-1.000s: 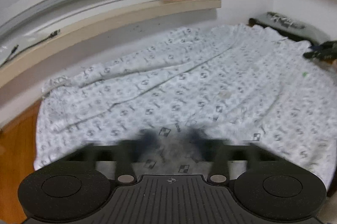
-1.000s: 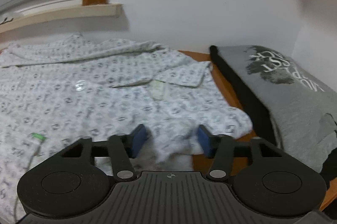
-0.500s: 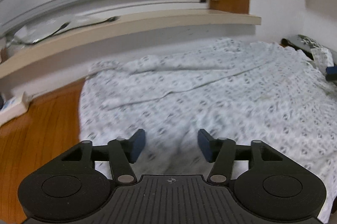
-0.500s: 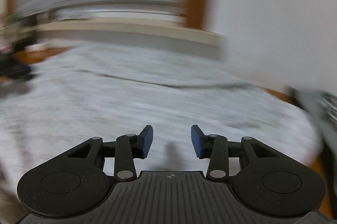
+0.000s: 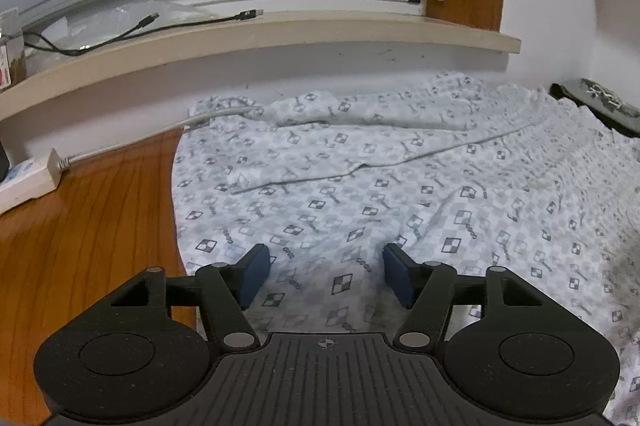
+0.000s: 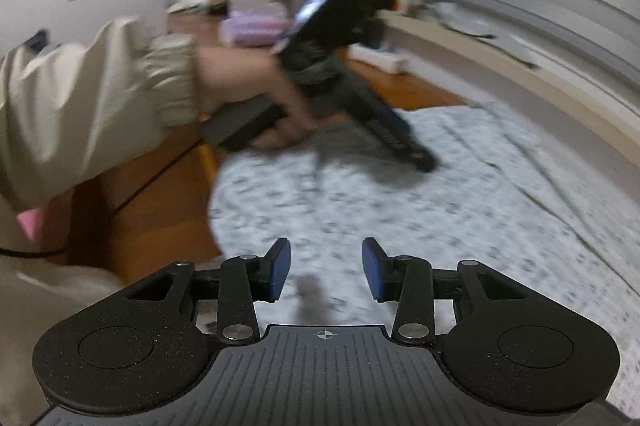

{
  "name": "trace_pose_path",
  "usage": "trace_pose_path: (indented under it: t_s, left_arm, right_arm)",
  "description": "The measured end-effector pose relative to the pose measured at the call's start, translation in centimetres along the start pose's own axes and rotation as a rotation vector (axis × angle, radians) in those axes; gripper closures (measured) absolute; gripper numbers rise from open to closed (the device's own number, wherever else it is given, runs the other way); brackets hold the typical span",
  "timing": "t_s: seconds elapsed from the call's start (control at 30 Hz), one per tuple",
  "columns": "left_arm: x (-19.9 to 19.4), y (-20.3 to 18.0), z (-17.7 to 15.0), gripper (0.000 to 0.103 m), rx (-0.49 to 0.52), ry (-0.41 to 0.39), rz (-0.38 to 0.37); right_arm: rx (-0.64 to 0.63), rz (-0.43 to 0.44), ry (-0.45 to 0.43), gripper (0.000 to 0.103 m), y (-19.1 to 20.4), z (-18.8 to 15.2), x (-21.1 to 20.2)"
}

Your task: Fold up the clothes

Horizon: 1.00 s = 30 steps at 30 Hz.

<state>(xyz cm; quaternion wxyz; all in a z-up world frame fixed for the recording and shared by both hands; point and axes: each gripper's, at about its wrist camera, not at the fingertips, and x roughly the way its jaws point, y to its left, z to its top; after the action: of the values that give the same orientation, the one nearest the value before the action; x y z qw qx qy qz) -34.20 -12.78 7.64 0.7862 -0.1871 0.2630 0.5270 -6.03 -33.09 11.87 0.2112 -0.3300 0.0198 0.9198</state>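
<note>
Shirt (image 5: 400,193), white with a checker print, lies spread flat on the wooden floor (image 5: 80,246) under the window ledge (image 5: 280,29); far edge looks turned over once, rest unfolded, so I'd call the task barely started. Its long axis runs left-right across my left view, left end by the power strip (image 5: 28,177); which end is the collar, can't tell. My left tongs (image 5: 324,276) are opening, nothing between them, cloth just beneath. My right tongs (image 6: 326,268) are part spread, empty, over the near edge; that view is blurred.
</note>
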Motion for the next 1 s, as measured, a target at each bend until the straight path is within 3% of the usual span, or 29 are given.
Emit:
trace_pose_path:
  t_s: [0.2, 0.27, 0.37, 0.43, 0.53, 0.63, 0.7, 0.77, 0.87, 1.0]
  left_arm:
    - [0.4, 0.4, 0.3, 0.032, 0.007, 0.002, 0.007]
    - [0.5, 0.4, 0.4, 0.032, 0.008, 0.003, 0.008]
    - [0.5, 0.3, 0.4, 0.032, 0.008, 0.003, 0.008]
    - [0.5, 0.3, 0.4, 0.032, 0.010, 0.002, 0.010]
    - [0.4, 0.2, 0.3, 0.032, 0.014, 0.000, 0.019]
    - [0.3, 0.4, 0.2, 0.032, 0.000, 0.001, 0.023]
    - [0.3, 0.4, 0.2, 0.032, 0.000, 0.004, 0.024]
    - [0.3, 0.4, 0.3, 0.031, -0.002, 0.007, 0.026]
    - [0.3, 0.4, 0.3, 0.031, -0.003, 0.003, 0.026]
    - [0.3, 0.5, 0.2, 0.031, -0.003, 0.003, 0.026]
  right_arm:
    - [-0.032, -0.005, 0.059, 0.067, 0.9, -0.1, 1.7]
    - [-0.021, -0.004, 0.073, 0.085, 0.6, -0.4, 1.8]
    - [-0.024, 0.009, 0.077, 0.103, 0.5, -0.7, 1.8]
    - [-0.034, 0.024, 0.073, 0.103, 0.8, -0.9, 1.5]
    - [0.005, 0.134, 0.045, 0.103, 0.9, -0.6, 0.1]
    - [-0.075, 0.092, 0.033, 0.103, 2.1, -0.5, -0.6]
    - [-0.110, 0.072, 0.044, 0.101, 2.6, -0.5, -0.3]
    - [-0.124, 0.068, 0.055, 0.081, 2.7, -0.8, 0.5]
    - [-0.165, 0.048, 0.054, 0.059, 3.3, -1.0, 1.1]
    - [-0.229, 0.024, 0.065, 0.053, 4.2, -1.4, 1.7]
